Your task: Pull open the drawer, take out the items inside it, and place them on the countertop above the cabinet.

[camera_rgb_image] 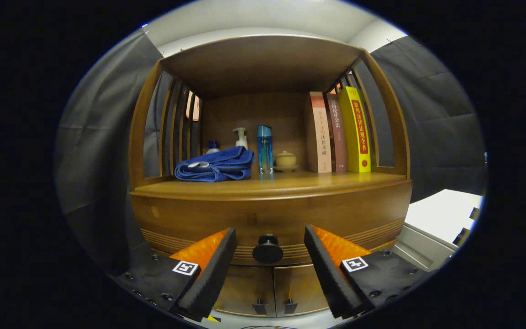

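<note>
1. A handheld two-finger gripper [270, 249] with orange-and-black fingers faces a brown wooden cabinet [153, 214], lined up on the round black knob [267, 249] of its curved wooden drawer front [267, 214].

2. The drawer looks fully closed, its front flush under the edge of the wooden countertop [290, 183]; nothing of its contents can be seen, so what items wait inside cannot be told.

3. By this showing the task stands at its opening step: the drawer is not yet pulled, no item is out, and the whole of the removal and placing is left to do.

4. The fingers are spread wide apart, one on each side of the knob, with clear gaps between the black pads [217, 265] and the knob. They hold nothing and touch nothing.

5. The knob sits between the fingertips, seemingly just beyond them, so a short advance and a squeeze would likely be needed before any pull.

6. The countertop already carries a folded blue towel [217, 165], a white pump bottle [241, 137], a tall clear blue bottle [264, 148], a small tan lidded pot [286, 160] and three upright books [340, 132] at the right end. Bare wood along the front edge appears to leave room for what comes out.

7. Two small lower cabinet doors [272, 288] with dark pulls sit beneath the drawer, both closed.
</note>
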Tool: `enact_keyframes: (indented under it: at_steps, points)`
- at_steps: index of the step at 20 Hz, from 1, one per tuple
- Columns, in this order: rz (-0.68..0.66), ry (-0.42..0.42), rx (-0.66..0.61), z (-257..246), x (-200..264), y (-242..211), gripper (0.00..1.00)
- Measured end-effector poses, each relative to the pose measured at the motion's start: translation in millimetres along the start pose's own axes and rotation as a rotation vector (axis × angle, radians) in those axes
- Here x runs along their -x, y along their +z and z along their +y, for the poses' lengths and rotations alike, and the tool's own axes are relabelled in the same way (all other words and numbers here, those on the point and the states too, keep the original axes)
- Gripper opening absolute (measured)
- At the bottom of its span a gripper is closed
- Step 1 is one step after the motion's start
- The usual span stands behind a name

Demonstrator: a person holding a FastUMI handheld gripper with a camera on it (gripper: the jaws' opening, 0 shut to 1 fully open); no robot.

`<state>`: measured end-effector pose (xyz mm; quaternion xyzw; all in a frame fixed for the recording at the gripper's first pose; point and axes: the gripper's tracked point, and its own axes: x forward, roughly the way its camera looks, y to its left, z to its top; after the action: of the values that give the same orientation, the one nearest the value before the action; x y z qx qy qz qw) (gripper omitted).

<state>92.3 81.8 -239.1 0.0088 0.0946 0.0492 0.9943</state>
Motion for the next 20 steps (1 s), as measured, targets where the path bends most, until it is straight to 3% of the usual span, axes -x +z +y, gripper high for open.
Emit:
enact_keyframes:
  at_steps: [13,19,20]
  points:
    - [0.064,-0.019,0.088,-3.4,-40.1,-33.7,0.93]
    - [0.072,-0.016,0.078,1.2,-38.2,-40.4,0.56]
    - [0.066,-0.019,0.073,1.3,-39.7,-39.6,0.53]
